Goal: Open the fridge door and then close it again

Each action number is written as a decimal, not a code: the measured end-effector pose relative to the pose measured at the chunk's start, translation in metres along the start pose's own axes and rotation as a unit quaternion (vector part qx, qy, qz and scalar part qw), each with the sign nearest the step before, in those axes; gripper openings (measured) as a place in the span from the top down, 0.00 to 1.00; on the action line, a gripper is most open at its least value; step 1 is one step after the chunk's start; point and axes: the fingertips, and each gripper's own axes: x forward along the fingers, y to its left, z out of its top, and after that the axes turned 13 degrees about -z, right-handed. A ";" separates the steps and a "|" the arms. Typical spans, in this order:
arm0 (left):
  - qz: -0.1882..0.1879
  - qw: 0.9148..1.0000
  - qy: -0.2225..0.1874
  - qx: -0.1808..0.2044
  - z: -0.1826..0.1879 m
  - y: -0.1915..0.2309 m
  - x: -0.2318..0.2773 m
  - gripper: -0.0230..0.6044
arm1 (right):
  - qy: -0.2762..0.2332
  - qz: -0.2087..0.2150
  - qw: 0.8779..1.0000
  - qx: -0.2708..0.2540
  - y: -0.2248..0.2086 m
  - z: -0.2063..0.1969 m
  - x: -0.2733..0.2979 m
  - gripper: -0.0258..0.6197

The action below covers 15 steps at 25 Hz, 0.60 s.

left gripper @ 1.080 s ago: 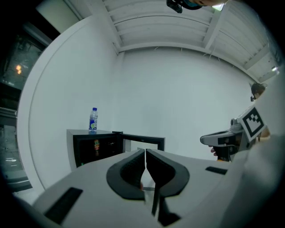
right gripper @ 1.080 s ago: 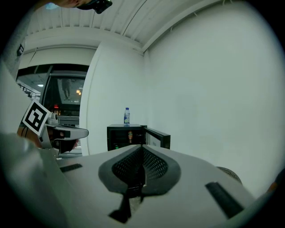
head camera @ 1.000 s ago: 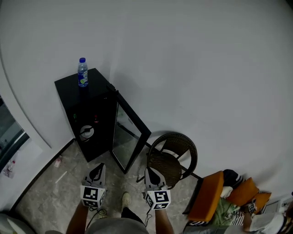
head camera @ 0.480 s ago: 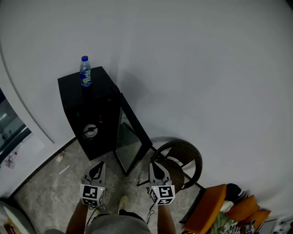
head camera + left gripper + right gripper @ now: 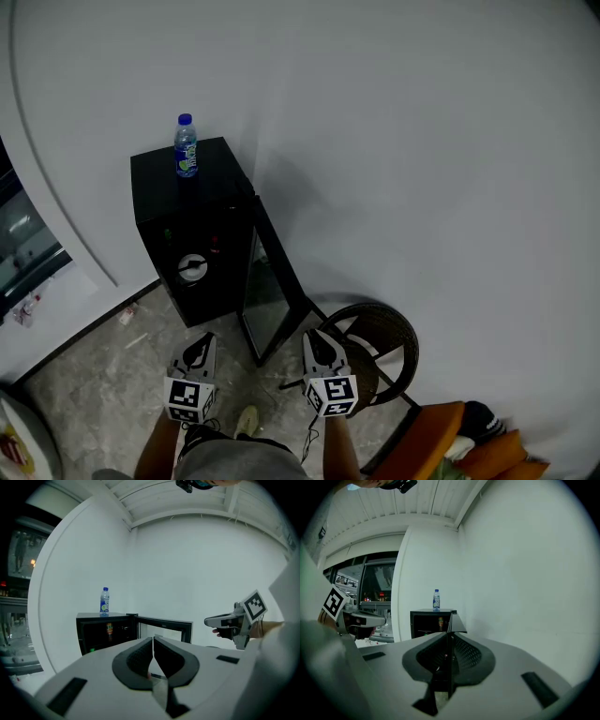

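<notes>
Blue-capped water bottle (image 5: 186,146), round wicker chair (image 5: 386,339), orange cushion (image 5: 427,441), grey marbled floor (image 5: 103,375), white wall (image 5: 422,141)

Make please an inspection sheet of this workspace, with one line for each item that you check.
Surface: floor of pale stone tiles.
Job's things: small black fridge against the wall; fridge door stands open, and neither gripper touches it.
Clutter: water bottle upright on the fridge top; small scraps on the floor by the wall.
Grippers: left gripper shut, empty; right gripper shut, empty; both short of the fridge.
Cables: nothing seen.
Surroundings: white wall; wicker chair to the right of the open door; orange cushion at the lower right; window at the left.
</notes>
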 end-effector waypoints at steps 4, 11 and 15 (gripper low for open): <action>0.016 1.000 0.005 0.001 0.000 0.000 -0.001 0.94 | -0.001 0.018 1.000 0.010 -0.005 -0.001 0.013 0.73; 0.044 0.999 0.006 0.002 0.004 0.013 -0.003 0.94 | 0.007 0.036 0.999 0.008 -0.005 -0.005 0.039 0.58; 0.054 0.999 0.005 0.000 0.006 0.021 0.000 0.94 | 0.015 0.042 0.999 0.000 -0.001 -0.010 0.051 0.57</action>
